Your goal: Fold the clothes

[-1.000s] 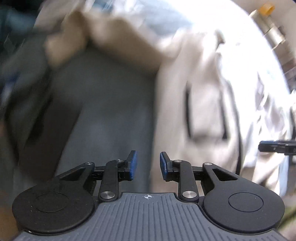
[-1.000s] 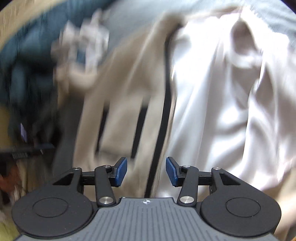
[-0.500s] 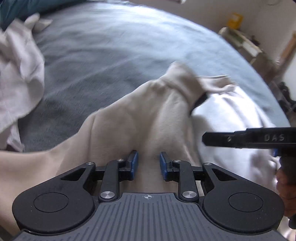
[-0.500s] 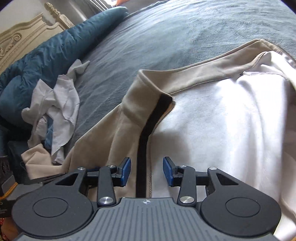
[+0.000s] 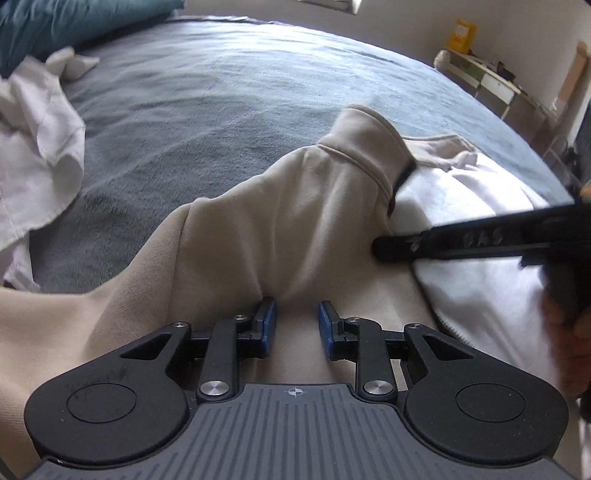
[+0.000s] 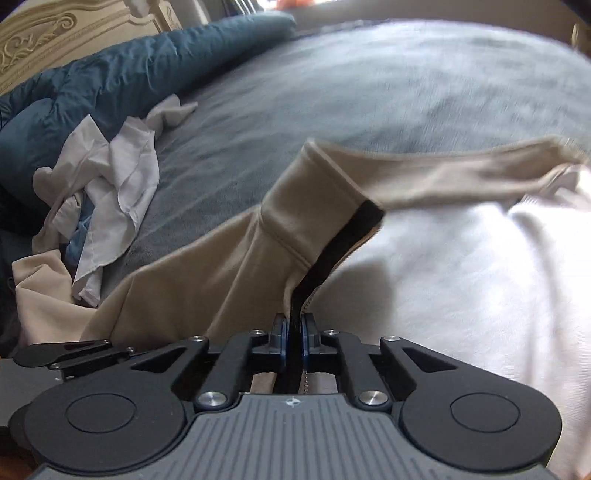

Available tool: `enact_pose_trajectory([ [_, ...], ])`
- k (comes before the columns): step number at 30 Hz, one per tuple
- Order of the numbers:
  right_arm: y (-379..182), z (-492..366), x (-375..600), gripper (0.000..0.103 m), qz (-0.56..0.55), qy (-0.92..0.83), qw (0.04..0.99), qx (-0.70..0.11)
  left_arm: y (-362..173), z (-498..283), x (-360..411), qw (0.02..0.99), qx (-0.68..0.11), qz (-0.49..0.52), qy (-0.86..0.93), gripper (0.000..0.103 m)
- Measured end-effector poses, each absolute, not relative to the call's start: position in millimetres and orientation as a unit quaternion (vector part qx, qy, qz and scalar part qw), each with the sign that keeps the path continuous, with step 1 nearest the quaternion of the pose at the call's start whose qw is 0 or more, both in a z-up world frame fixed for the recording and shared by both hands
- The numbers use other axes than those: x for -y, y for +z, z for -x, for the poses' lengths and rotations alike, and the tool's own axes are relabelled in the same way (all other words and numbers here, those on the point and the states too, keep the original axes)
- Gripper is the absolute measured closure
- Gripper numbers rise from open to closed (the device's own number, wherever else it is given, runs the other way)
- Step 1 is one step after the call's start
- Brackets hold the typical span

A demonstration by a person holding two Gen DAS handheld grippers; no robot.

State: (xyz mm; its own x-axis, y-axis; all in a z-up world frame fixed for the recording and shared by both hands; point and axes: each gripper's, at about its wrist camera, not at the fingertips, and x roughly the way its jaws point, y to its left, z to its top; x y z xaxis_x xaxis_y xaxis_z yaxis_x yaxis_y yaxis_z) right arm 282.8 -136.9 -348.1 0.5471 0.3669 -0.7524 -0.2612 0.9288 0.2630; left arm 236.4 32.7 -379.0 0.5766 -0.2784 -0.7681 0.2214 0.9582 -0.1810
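While the left claw (image 5: 297,325) sits with its blue pads a narrow gap apart over the beige cloth, not visibly pinching anything, the right claw (image 6: 293,328) has just been closing and now grips the jacket (image 5: 280,221) by its dark zip edge (image 6: 332,254), the strip running straight up from between the pressed pads. Half a second back those pads stood apart on either side of that same zip line, so the change is plain: a hover has become a hold. The jacket lies opened out on the grey bed (image 5: 221,92), beige outside to the left, white lining (image 6: 461,277) showing to the right, with the collar (image 5: 369,144) standing up past both claws. From the left view the right claw's black finger (image 5: 461,242) reaches in across the seam where beige meets white, with part of a hand (image 5: 569,332) at the frame's right edge. Both views are also far steadier than a second ago, when the cloth was a blur, which suggests the hands have settled over the garment. Judging by this, the front edge is now secured and could be drawn across to close or flatten the jacket before any fold; the left claw would probably need to pinch its own side first. A crumpled white cloth (image 6: 107,177) and a teal duvet (image 6: 129,70) lie well apart toward the headboard (image 6: 66,26), untouched.
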Motion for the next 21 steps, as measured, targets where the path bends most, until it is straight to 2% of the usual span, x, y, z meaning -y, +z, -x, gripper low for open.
enact_pose_trajectory([
  [3, -349, -266, 113, 0.094, 0.031, 0.148, 0.897, -0.416, -374, -234, -33, 0.889, -0.436, 0.024, -0.139, 0.077],
  [5, -363, -263, 98, 0.089, 0.096, 0.129, 0.895, -0.416, -370, -231, -35, 0.891, -0.432, 0.009, -0.139, 0.076],
  [7, -363, -266, 97, 0.086, 0.089, 0.124, 0.896, -0.417, -369, -229, -32, 0.893, -0.426, -0.012, -0.142, 0.076],
  [8, -361, -267, 100, 0.080, 0.076, 0.122, 0.897, -0.418, -370, -228, -30, 0.894, -0.423, -0.020, -0.143, 0.076],
  [12, -339, -275, 149, 0.069, -0.080, 0.120, 0.898, -0.416, -370, -227, -32, 0.895, -0.421, -0.015, -0.147, 0.076],
  [13, -340, -282, 164, 0.059, -0.126, 0.125, 0.890, -0.420, -370, -228, -33, 0.895, -0.421, -0.014, -0.148, 0.076],
  [17, -360, -316, 201, 0.042, -0.240, 0.140, 0.866, -0.417, -370, -227, -38, 0.895, -0.420, -0.011, -0.151, 0.076],
  [19, -368, -331, 201, 0.043, -0.238, 0.148, 0.863, -0.421, -371, -228, -37, 0.895, -0.420, -0.007, -0.152, 0.076],
  [21, -371, -341, 200, 0.068, -0.229, 0.156, 0.865, -0.418, -373, -230, -35, 0.895, -0.419, -0.007, -0.154, 0.076],
])
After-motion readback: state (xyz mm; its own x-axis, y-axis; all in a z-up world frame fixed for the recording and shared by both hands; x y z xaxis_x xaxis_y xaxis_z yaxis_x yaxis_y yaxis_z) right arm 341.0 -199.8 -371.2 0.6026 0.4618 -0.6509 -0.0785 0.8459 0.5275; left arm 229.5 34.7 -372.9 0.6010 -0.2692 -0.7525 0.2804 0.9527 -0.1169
